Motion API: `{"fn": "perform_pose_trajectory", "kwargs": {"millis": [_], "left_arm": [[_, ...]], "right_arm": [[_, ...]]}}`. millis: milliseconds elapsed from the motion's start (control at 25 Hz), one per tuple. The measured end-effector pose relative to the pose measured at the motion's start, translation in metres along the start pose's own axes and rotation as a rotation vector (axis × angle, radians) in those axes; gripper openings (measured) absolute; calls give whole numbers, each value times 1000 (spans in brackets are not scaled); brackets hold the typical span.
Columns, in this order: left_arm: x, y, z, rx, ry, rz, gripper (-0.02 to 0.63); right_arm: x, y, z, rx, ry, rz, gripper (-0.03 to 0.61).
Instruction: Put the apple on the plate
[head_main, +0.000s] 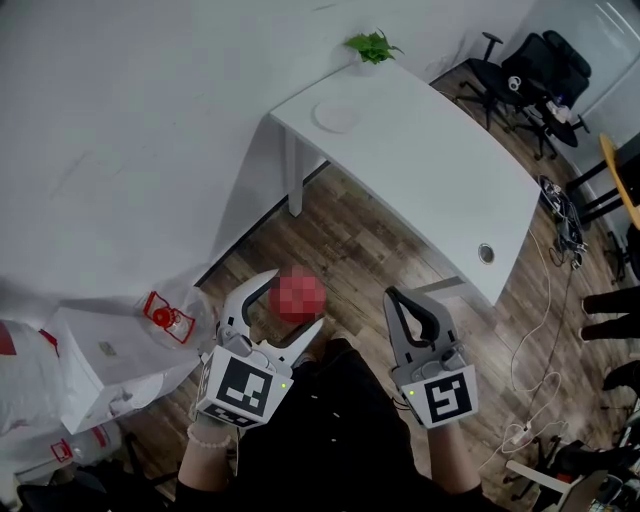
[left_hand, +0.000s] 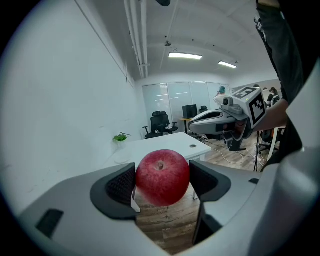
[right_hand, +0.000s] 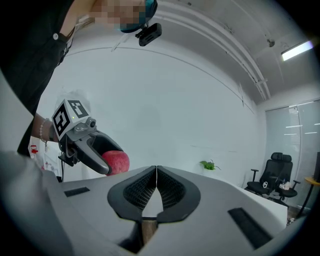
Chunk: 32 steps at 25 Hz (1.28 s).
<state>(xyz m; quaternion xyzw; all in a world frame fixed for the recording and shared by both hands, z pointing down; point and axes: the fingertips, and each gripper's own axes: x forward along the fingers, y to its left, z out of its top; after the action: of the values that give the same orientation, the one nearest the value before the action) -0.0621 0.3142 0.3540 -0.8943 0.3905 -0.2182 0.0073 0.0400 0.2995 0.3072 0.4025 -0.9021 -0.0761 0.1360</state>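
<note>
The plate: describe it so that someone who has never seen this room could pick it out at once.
Find the long white table by the wall. At its far end, beside the small green plant, lies the plate. Unlike the leafy plant, it is a flat disc nearly as white as the tabletop.

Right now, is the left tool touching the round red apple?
Touching. The left gripper view shows the left tool closed on the round red apple, with both jaws pressed against its sides and no gap.
</note>
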Motion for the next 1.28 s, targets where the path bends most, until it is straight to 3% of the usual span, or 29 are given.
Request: {"fn": "perform_pose_trajectory", "kwargs": {"millis": [400, 600, 1040, 1280], "left_arm": [[14, 19, 9, -5, -24, 27, 351], [33, 38, 26, -37, -29, 55, 350], [93, 85, 43, -9, -23, 105, 350], [133, 118, 75, -60, -54, 149, 350]], "right_arm": [[22, -12, 2, -19, -14, 23, 41], [43, -35, 3, -19, -29, 31, 41], [100, -98, 5, -29, -62, 98, 41], [133, -138, 4, -29, -70, 132, 41]]}}
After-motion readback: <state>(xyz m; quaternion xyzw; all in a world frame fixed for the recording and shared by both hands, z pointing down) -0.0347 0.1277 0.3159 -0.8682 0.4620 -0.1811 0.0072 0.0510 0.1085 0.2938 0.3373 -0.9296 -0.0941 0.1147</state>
